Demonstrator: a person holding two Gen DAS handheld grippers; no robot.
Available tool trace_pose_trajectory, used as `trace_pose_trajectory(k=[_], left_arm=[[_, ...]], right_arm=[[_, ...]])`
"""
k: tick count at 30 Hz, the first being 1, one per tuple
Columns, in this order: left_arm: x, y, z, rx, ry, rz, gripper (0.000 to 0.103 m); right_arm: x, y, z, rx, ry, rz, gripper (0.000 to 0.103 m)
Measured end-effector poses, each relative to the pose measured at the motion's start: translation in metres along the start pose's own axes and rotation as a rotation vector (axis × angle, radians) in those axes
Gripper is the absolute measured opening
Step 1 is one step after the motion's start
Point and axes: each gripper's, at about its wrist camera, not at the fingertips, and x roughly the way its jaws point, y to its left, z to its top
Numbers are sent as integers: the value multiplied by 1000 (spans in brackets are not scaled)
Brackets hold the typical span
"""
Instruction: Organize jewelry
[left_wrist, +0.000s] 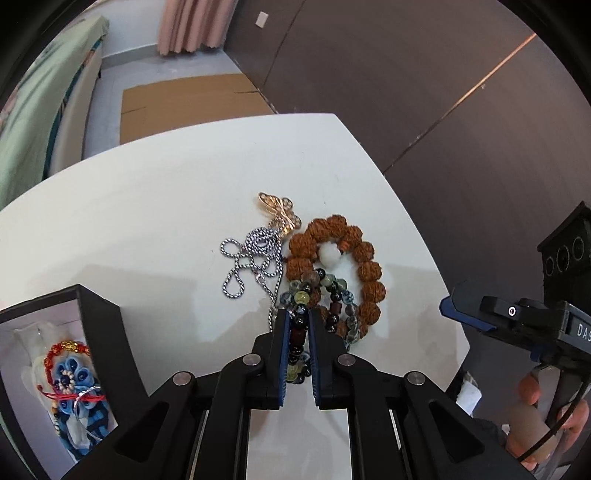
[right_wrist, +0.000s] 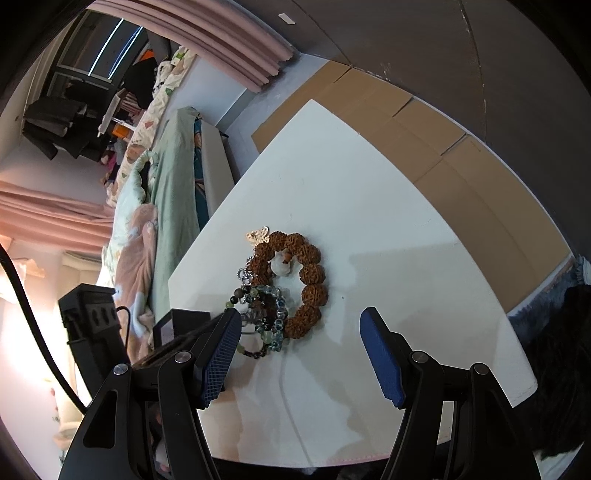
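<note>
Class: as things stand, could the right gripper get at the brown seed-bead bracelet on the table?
Probably yes: the right gripper is open, and bare table lies between it and the brown seed-bead bracelet, though other jewelry overlaps the bracelet's left side.

I see rust-brown knobbly beads on the big bracelet (left_wrist: 365, 266), a mix of green, dark red, black and clear beads on the smaller one (left_wrist: 325, 295), a silver twisted chain (left_wrist: 251, 258), a pale gold butterfly (left_wrist: 280, 212) — all on a white table (left_wrist: 147, 221) — and blue gripper pads (right_wrist: 380, 358).

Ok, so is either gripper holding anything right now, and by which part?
The left gripper is shut on the mixed-bead bracelet, pinching its near strand of dark beads. The right gripper is open, holding nothing.
</note>
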Motion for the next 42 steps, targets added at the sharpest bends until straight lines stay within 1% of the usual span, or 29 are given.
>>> trace_pose_trajectory(k=[3,11,17,23,26,30,36,38,42], left_arm=[[0,-2,0,16,5,11,10],[0,1,1,3,21,0,10],[4,0,-2,3,52,-13,13],[10,-6,-13,32,93,15,14],[13,-5,-18,41,106,44,14],[16,-3,-27,47,132,62,14],[7,-4,-32,54,98,52,12],[0,-4,-33,49,81,36,12],[-21,0,-36,24,23,-11,10]], right_arm=[[2,2,-1,-5,5,-6,67],[5,2,-2,-7,12,-10,67],[7,4,-3,-11,17,-8,67],[8,5,-4,-18,19,-5,67],[8,7,-5,-22,20,-5,67],[7,7,-4,-31,25,-5,67],[6,6,-4,-31,24,-8,67],[6,5,-3,-33,25,-9,67],[8,7,-2,-43,27,-15,67]])
